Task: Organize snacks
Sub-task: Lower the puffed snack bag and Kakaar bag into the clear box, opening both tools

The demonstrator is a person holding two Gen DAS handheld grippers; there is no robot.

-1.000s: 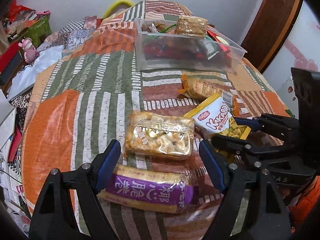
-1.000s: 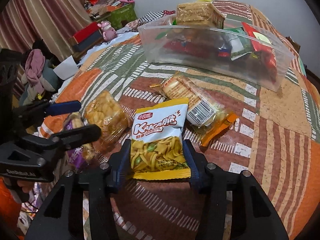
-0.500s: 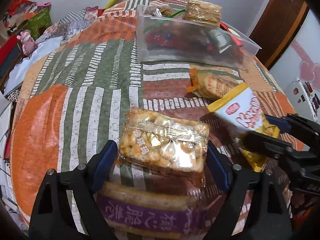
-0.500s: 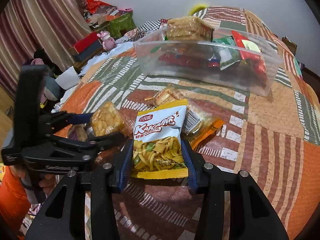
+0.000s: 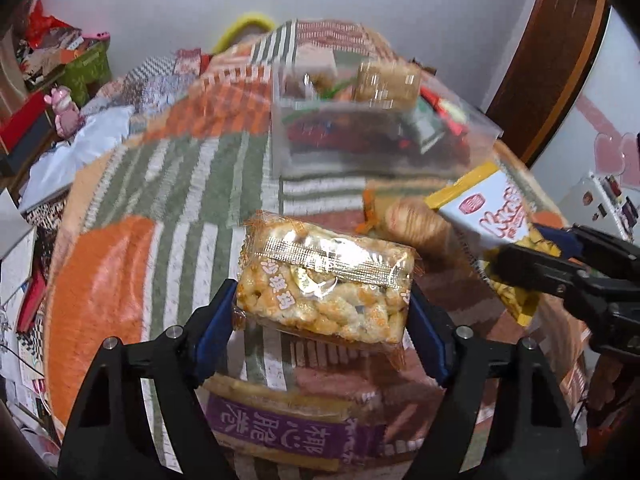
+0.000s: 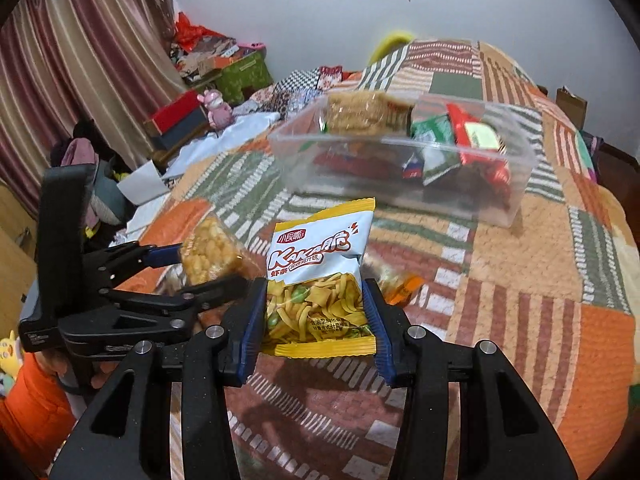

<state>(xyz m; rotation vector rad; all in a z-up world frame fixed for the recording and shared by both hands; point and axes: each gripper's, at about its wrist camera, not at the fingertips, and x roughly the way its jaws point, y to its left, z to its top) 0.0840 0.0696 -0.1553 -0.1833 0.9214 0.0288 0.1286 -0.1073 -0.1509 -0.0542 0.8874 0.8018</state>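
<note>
My left gripper [image 5: 322,318] is shut on a clear pack of puffed rice cake [image 5: 324,286] and holds it above the bed; it also shows in the right wrist view [image 6: 210,256]. My right gripper [image 6: 314,316] is shut on a yellow and pale blue Kaka crisp bag [image 6: 318,280], also lifted, seen at the right of the left wrist view [image 5: 492,216]. A clear plastic bin [image 6: 404,188] with several snacks stands further back [image 5: 372,148]. A purple-labelled biscuit pack [image 5: 280,424] lies under my left gripper. An orange-wrapped biscuit roll [image 5: 412,220] lies before the bin.
A patchwork quilt [image 6: 520,280] covers the bed. Boxes, a pink toy [image 6: 218,108] and clutter stand beyond the bed's left edge by the curtain. A brown door frame [image 5: 560,60] is at the right.
Both grippers have closed on their packs and lifted them off the quilt, moving up toward the bin. The purple pack and the biscuit roll stayed on the quilt.
</note>
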